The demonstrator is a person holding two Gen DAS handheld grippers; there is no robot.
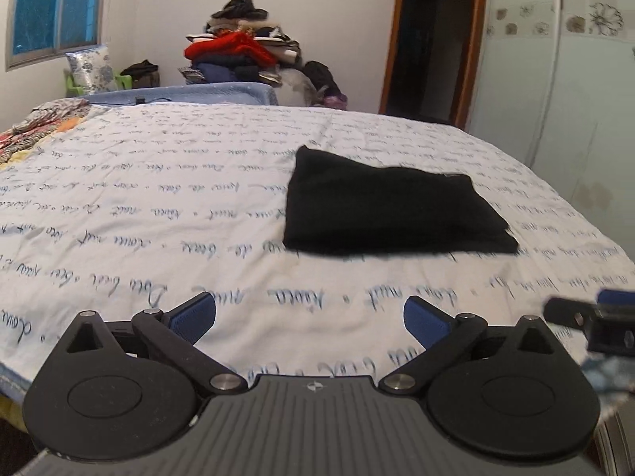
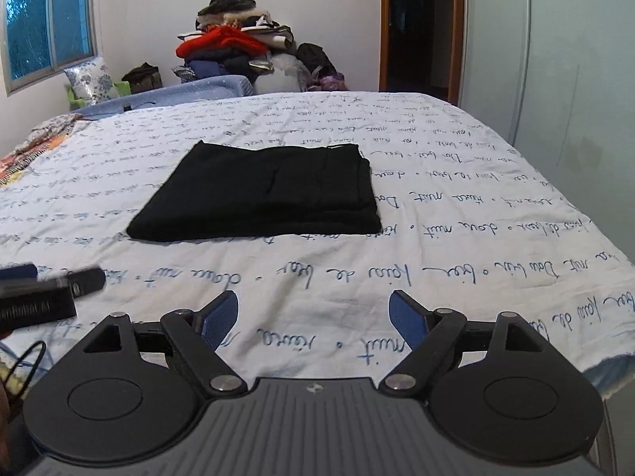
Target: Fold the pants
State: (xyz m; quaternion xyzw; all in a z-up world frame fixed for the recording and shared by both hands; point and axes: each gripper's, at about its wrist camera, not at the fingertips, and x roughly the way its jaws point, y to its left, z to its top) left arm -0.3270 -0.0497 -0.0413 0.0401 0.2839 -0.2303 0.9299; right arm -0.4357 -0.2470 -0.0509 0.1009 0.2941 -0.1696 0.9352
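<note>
The bed sheet (image 2: 456,238), white with blue script, lies bare on all sides of the black pants (image 2: 262,192); its near edge and right edge drop off close to the grippers, with a pale wardrobe (image 2: 555,79) standing beyond the right edge. At the far side sit a heap of clothes (image 2: 234,45), a floral pillow (image 2: 89,79) under the window (image 2: 47,27), and patterned cloth (image 1: 35,131) at the far left corner, all well apart from the pants. The pants rest folded into a flat rectangle, centre-right on the bed, long axis running across the bed from left to right. The left gripper (image 1: 309,323) hovers over the near sheet, jaws spread wide, holding nothing. The right gripper (image 2: 313,319) hovers likewise, jaws wide apart and empty, beside the left one.
</note>
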